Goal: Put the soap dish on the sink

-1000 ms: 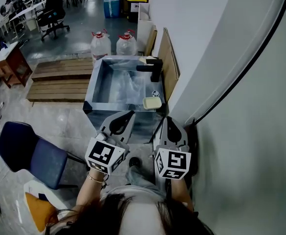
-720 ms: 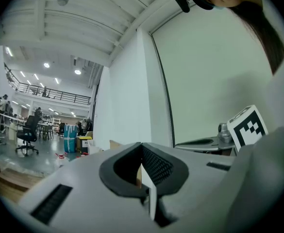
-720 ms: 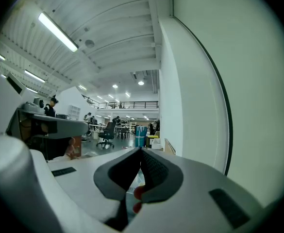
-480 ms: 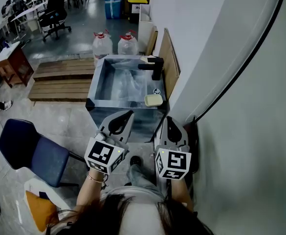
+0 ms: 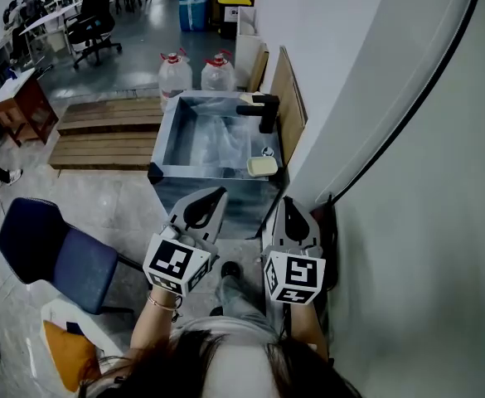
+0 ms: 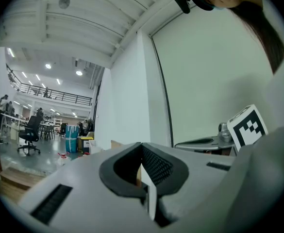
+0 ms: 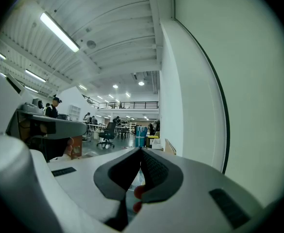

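The pale yellow soap dish [image 5: 261,166] rests on the near right corner of the steel sink [image 5: 166,171], just in front of the black faucet [image 5: 261,110]. Both grippers hang close to my body, well short of the sink. My left gripper [image 5: 217,194] is shut with nothing in it, and its tips meet in the left gripper view [image 6: 142,147]. My right gripper [image 5: 289,203] is also shut and empty, its jaws closed together in the right gripper view [image 7: 141,152].
Two water bottles [image 5: 174,75] with red caps stand behind the sink. Wooden pallets [image 5: 109,131] lie to its left and a wooden board [image 5: 286,110] leans on its right. A blue chair [image 5: 55,255] is at my left, a white wall [image 5: 408,181] close on my right.
The head view has shifted a little, so the sink sits slightly higher and further right. Both grippers stay shut in the same place; the soap dish has not moved on the sink.
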### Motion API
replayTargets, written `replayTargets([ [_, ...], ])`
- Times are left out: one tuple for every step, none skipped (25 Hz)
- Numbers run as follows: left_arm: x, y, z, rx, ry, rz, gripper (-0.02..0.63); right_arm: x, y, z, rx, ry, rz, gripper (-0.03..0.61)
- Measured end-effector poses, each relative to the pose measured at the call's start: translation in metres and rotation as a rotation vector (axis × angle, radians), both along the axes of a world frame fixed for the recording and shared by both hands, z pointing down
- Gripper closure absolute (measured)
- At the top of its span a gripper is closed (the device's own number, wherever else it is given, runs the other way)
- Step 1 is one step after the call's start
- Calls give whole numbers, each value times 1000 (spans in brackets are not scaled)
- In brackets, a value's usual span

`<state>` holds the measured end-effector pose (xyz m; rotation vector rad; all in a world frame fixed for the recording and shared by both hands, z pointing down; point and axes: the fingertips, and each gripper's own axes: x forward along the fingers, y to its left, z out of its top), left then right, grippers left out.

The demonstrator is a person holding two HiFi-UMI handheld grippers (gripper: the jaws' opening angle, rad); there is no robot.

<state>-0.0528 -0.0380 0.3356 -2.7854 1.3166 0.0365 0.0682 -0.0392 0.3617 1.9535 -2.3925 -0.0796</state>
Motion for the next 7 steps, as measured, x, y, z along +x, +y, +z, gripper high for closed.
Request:
replayTargets([
  [-1, 0, 0, 0, 1, -1, 606, 0, 0, 0, 0, 1, 0, 552],
  [-1, 1, 1, -1, 2, -1, 606, -1, 1, 0, 0, 2, -1, 552],
  [-1, 1, 1, -1, 3, -2, 606, -1, 1, 0, 1, 2, -1, 552],
  [-1, 1, 2, -1, 4, -3, 606, 0, 2, 0, 2, 2, -2, 552],
  [-1, 1, 3, -2, 4, -4, 606, -1, 2, 0, 2, 2, -3, 552],
  [-1, 1, 3, -2, 5, -5, 606, -1, 2, 1, 2, 3, -4, 552],
  [-1, 1, 4, -3, 6, -6, 606, -1, 3, 1, 2, 4, -5, 552],
])
